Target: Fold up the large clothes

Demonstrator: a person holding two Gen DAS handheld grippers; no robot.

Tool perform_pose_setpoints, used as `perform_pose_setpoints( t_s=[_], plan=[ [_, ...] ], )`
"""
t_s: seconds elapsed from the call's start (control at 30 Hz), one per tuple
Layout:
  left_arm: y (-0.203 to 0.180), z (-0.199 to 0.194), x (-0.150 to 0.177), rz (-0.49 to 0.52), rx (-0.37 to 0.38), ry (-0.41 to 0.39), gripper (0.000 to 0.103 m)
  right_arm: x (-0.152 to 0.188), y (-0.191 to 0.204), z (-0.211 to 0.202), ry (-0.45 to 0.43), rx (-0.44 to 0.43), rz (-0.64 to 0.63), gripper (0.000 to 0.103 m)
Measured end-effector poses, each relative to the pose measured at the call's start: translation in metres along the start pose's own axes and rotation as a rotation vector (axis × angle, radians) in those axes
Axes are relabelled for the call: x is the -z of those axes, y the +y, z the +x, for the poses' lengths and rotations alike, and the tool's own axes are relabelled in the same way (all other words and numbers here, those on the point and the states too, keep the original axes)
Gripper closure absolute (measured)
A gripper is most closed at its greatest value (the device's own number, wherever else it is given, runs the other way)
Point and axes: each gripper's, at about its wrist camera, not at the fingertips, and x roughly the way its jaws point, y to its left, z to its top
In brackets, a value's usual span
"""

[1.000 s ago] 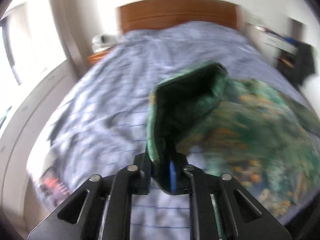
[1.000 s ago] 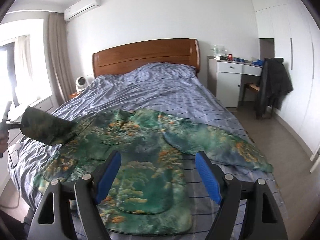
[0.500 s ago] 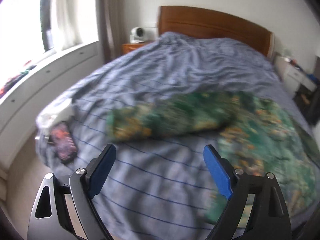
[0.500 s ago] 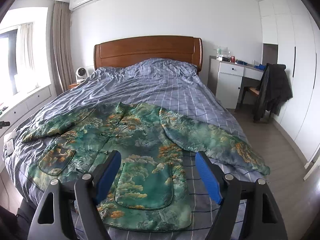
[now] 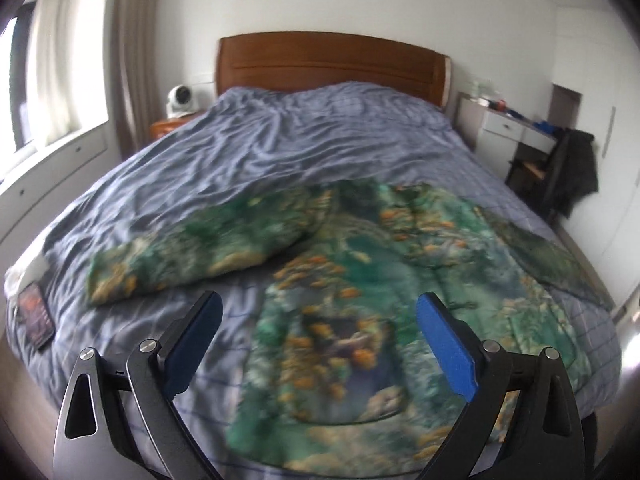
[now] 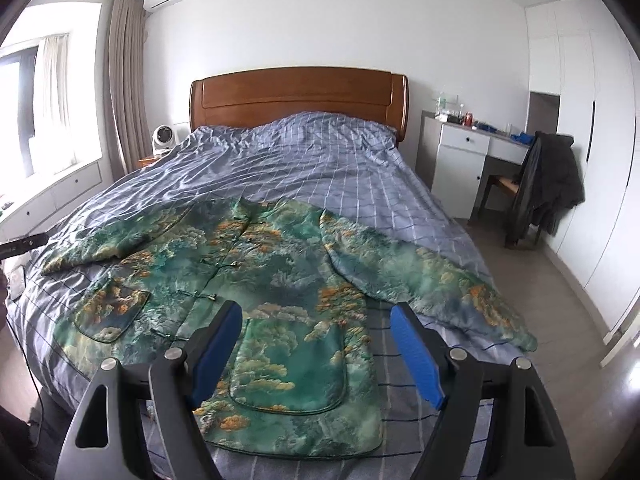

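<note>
A green jacket with an orange and white landscape print (image 6: pixel 280 280) lies spread flat, front up, on the blue checked bed (image 6: pixel 320 160), both sleeves out to the sides. It also shows in the left wrist view (image 5: pixel 360 280), with its left sleeve (image 5: pixel 192 252) lying flat. My left gripper (image 5: pixel 318 312) is open and empty above the bed's near left corner. My right gripper (image 6: pixel 316 326) is open and empty above the jacket's hem, over a patch pocket (image 6: pixel 288 364).
A wooden headboard (image 6: pixel 298 96) stands at the far end. A white desk (image 6: pixel 464 152) and a chair with a dark coat (image 6: pixel 548 188) stand to the right. A small fan (image 6: pixel 162 138) sits left of the bed. A dark packet (image 5: pixel 36 316) lies at the bed's left edge.
My left gripper let go of the left sleeve, which dropped flat onto the bed, then opened wide and swung right toward the jacket body. My right gripper stayed open, hardly moving.
</note>
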Motion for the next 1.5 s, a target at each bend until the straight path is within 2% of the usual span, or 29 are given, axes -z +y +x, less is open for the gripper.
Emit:
perform_pose_setpoints(
  t_s=[0.13,0.37,0.53,0.7,0.83,1.03,1.23,1.5],
  plan=[
    [-0.021,-0.003,-0.002,0.034,0.031,-0.032,0.005,0.001,0.001,-0.006,-0.014,0.032,-0.035,0.025],
    [-0.046,-0.012,0.008,0.083,0.006,-0.072,0.004,0.004,0.002,-0.003,-0.002,-0.004,-0.016,0.025],
    [-0.059,-0.013,0.018,0.12,0.017,-0.057,0.002,0.006,0.01,-0.003,-0.003,-0.013,-0.045,0.024],
    [-0.077,-0.011,0.027,0.201,0.052,-0.006,0.002,0.007,0.01,-0.004,0.002,-0.02,-0.032,0.024],
    [-0.092,-0.013,0.034,0.258,0.054,-0.007,0.001,0.008,0.011,-0.005,0.005,-0.018,-0.033,0.025],
    [-0.099,-0.02,0.034,0.242,0.168,0.001,0.001,0.008,0.011,-0.006,-0.003,-0.016,-0.029,0.024],
    [-0.104,-0.034,0.034,0.261,0.138,-0.055,0.001,0.015,0.011,-0.009,0.006,-0.015,-0.019,0.025],
    [-0.103,-0.026,0.025,0.237,0.132,-0.049,0.001,0.011,0.01,-0.002,0.016,-0.003,-0.034,0.025]
  ],
)
